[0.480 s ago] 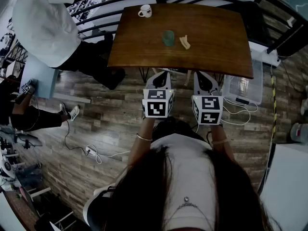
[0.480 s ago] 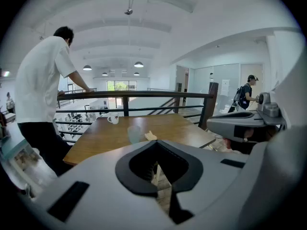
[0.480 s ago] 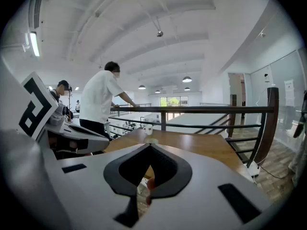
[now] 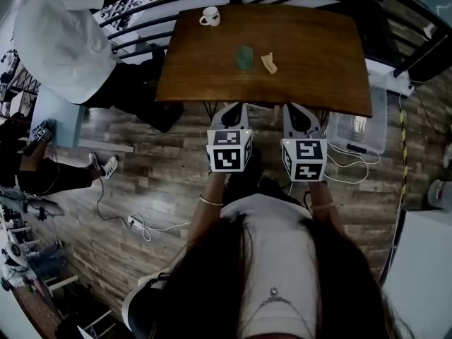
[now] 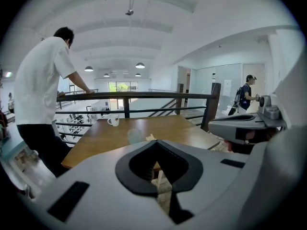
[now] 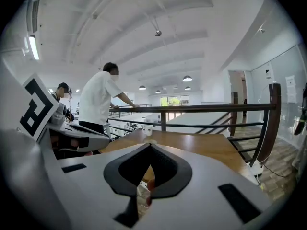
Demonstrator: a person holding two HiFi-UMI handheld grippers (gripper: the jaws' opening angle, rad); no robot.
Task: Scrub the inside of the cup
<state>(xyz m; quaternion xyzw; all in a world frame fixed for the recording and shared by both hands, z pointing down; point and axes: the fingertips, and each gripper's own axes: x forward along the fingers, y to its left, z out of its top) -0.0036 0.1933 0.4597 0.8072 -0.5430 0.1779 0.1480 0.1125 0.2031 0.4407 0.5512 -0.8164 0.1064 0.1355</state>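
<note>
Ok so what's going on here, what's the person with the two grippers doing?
A person holds the left gripper and right gripper side by side at the near edge of a wooden table, both shut and empty. A green cup and a small beige item beside it sit mid-table, untouched; a white mug stands at the far edge. The scrubbing has not begun. Someone in a white shirt leans on the railing.

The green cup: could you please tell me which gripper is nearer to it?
Left. The left gripper is short of the table, almost in line with the green cup; the right gripper is alongside, further right.
</note>
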